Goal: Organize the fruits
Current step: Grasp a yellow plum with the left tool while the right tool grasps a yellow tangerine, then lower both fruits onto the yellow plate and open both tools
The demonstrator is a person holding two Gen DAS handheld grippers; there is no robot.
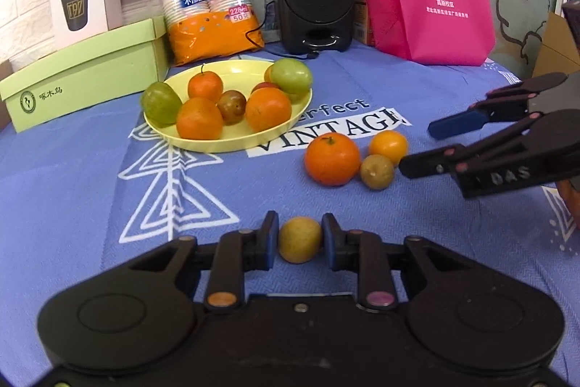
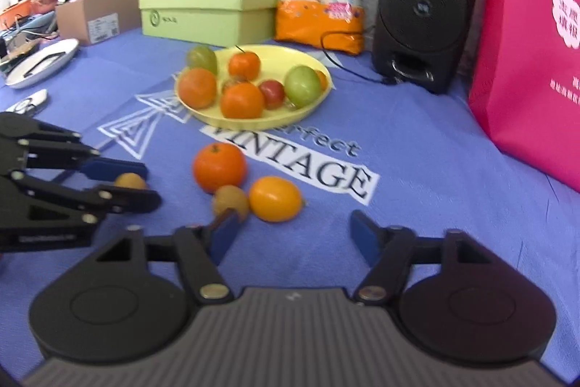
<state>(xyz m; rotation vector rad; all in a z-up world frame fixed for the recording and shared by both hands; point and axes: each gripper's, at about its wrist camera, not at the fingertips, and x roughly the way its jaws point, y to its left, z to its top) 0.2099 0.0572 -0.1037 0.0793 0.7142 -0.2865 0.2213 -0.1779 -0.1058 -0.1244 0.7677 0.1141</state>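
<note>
Left hand-held gripper [image 1: 300, 239] clasps yellow fruit [image 1: 300, 245]; plate [image 1: 232, 140] holds fruits.

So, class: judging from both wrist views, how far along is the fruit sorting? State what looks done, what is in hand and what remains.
Done: several oranges and green and reddish fruits already sit on the yellow plate.
In hand: the left gripper is closed on a small yellow fruit.
Left: a large orange, a small orange-yellow fruit and a brownish fruit lie on the blue cloth. The right gripper is open and empty, near them.
</note>
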